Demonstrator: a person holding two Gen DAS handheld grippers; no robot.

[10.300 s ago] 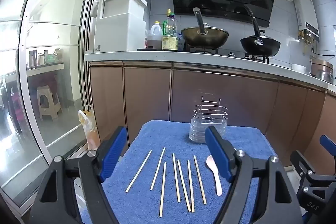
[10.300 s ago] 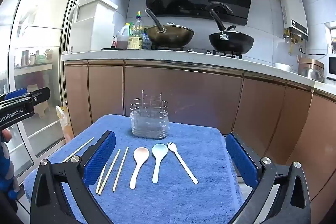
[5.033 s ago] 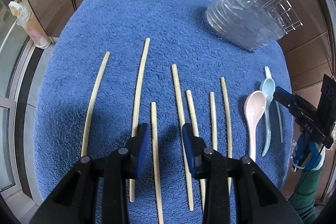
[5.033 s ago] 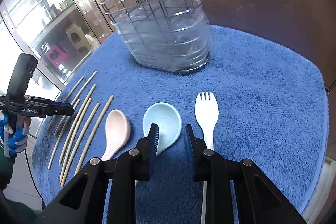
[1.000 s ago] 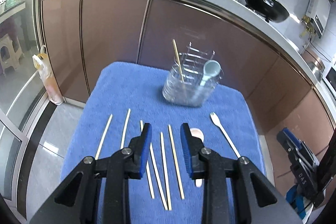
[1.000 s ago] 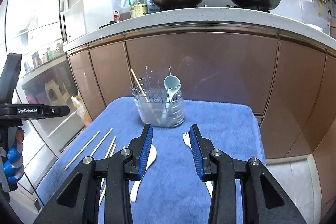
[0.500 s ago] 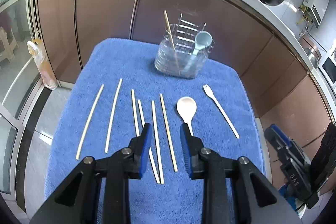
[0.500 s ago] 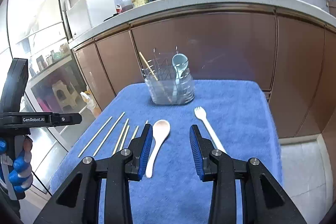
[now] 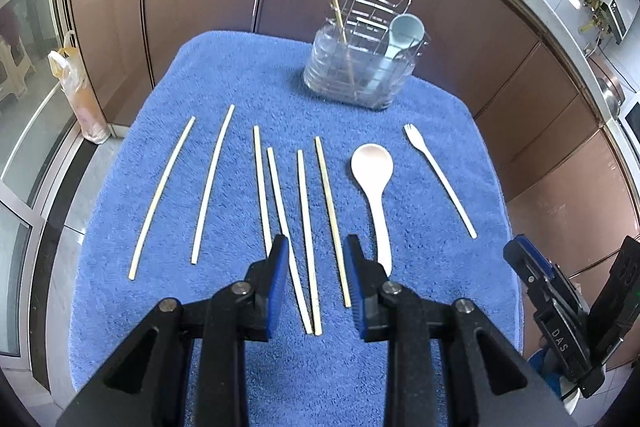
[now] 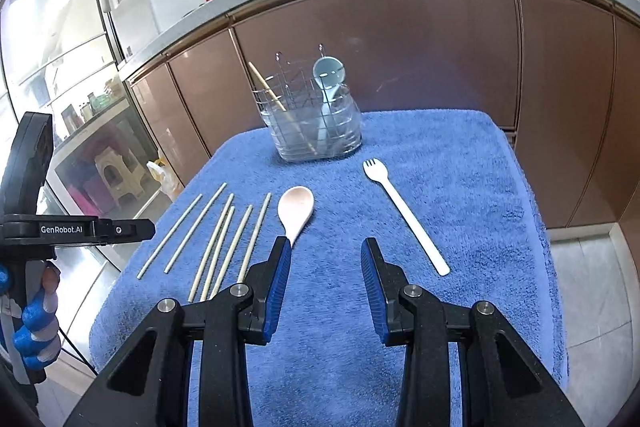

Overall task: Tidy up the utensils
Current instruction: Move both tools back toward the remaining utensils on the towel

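A clear utensil holder with a wire rack stands at the back of the blue towel. It holds one chopstick and a pale blue spoon. Several chopsticks, a pink spoon and a white fork lie flat on the towel. My left gripper is open and empty above the near ends of the middle chopsticks. My right gripper is open and empty, between the pink spoon's handle and the fork.
Brown cabinet fronts stand behind the table under a counter with pans and bottles. A glass sliding door and a plastic bag are at the left. The right gripper's body is at the towel's right edge.
Both grippers have moved down and closer to the towel over the last second. Earlier, one chopstick and the blue spoon went from the towel into the holder.
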